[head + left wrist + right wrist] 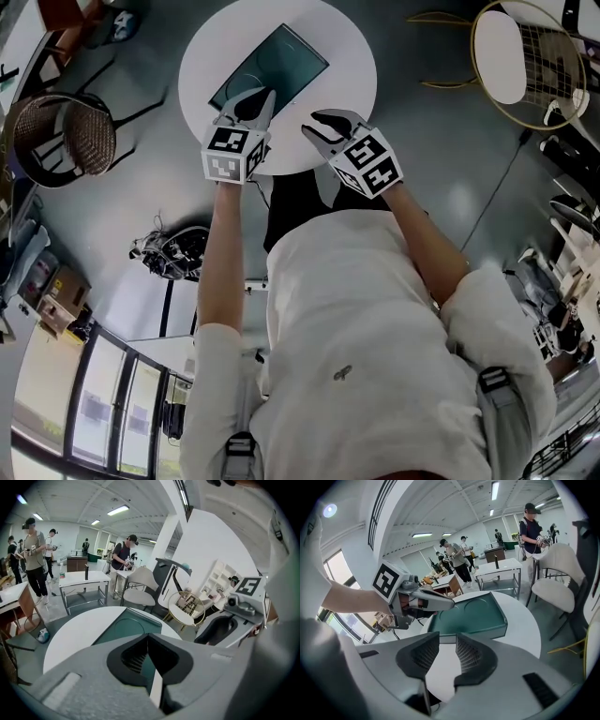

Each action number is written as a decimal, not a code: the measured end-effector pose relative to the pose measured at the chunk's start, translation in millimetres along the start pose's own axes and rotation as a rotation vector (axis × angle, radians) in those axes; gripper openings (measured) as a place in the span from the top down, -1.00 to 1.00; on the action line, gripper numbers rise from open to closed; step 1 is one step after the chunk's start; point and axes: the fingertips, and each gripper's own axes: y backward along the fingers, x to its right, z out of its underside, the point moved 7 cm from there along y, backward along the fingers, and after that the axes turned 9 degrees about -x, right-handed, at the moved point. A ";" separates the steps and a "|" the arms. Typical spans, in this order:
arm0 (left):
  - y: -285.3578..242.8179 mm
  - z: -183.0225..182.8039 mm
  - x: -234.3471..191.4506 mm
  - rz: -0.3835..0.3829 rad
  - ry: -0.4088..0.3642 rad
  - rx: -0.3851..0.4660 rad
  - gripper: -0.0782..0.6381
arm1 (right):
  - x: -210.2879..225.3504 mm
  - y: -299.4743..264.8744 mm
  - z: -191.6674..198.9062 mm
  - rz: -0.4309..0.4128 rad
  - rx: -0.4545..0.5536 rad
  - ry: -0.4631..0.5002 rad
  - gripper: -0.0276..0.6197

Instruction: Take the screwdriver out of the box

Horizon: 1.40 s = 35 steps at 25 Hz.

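Round white surface (352,56) up top, sitting on a smooth grey floor (441,159) that's catching some glare. Off to the left there's a dark wicker chair (66,136). At upper right, a gold wire-frame chair (499,47) with a white seat. Tall windows (103,412) run along the lower left, bright with daylight. Out across the hall: strip lights (117,510) on a white ceiling, a white metal-legged table (82,578), a broad white pillar (206,555), and people (33,550) standing about.
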 end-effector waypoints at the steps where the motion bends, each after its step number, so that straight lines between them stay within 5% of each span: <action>1: -4.1 0.8 -2.2 0.001 -0.002 -0.013 0.75 | 2.1 -4.4 1.6 0.004 -0.008 -0.003 0.55; 18: -43.6 22.2 -20.3 -0.017 0.005 -0.156 0.75 | 23.4 -63.0 26.4 0.087 -0.124 -0.025 0.51; 31: -51.1 22.4 -25.9 -0.007 0.020 -0.178 0.75 | 32.4 -98.0 23.9 0.146 -0.167 -0.027 0.50; 35: -50.6 23.9 -23.9 -0.025 -0.029 -0.174 0.75 | 32.5 -106.2 20.6 0.150 -0.176 -0.002 0.50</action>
